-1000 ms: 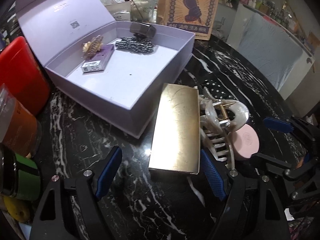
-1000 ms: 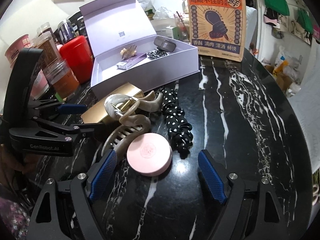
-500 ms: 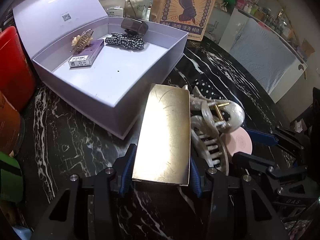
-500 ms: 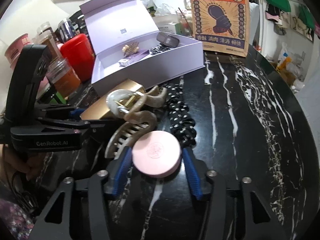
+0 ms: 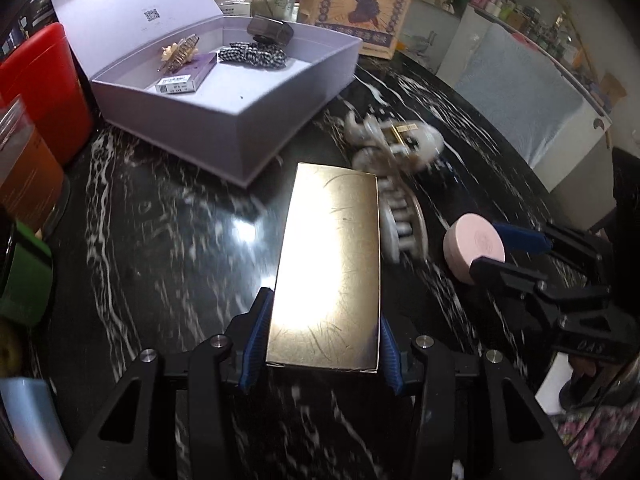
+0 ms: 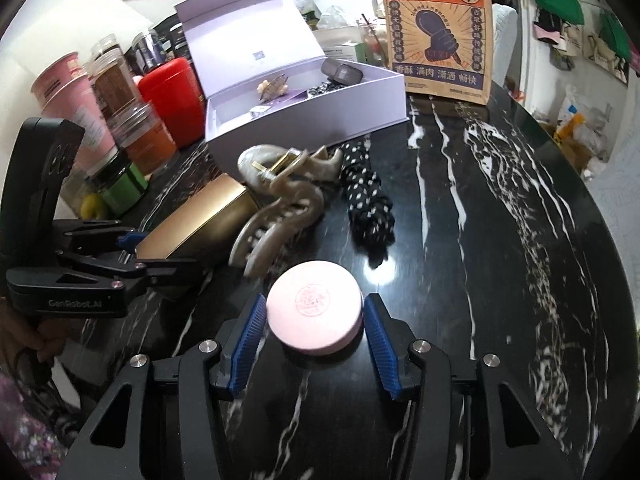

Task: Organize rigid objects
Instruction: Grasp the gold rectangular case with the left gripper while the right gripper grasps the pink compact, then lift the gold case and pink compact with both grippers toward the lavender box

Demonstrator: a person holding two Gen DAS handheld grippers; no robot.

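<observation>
My left gripper (image 5: 322, 344) is shut on the near end of a long gold box (image 5: 330, 264), its blue pads pressing both long sides; the same gold box (image 6: 196, 226) shows in the right wrist view. My right gripper (image 6: 314, 340) is shut on a round pink compact (image 6: 315, 316), which the left wrist view shows as the pink compact (image 5: 472, 248) at the right. A large beige claw clip (image 6: 276, 216) and a black polka-dot scrunchie (image 6: 368, 204) lie on the black marble table between us and the open lilac box (image 5: 240, 92).
The lilac box holds a small hair clip (image 5: 180, 52), a purple packet (image 5: 184, 78), a checked scrunchie (image 5: 254, 54) and a dark case (image 5: 270, 30). A red canister (image 6: 172, 100), jars and cups (image 6: 68, 100) crowd the left; a printed paper bag (image 6: 436, 28) stands behind.
Both grippers went from wide open to shut, the left on the gold box and the right on the pink compact. Both have since drawn their objects away from the claw clip.
</observation>
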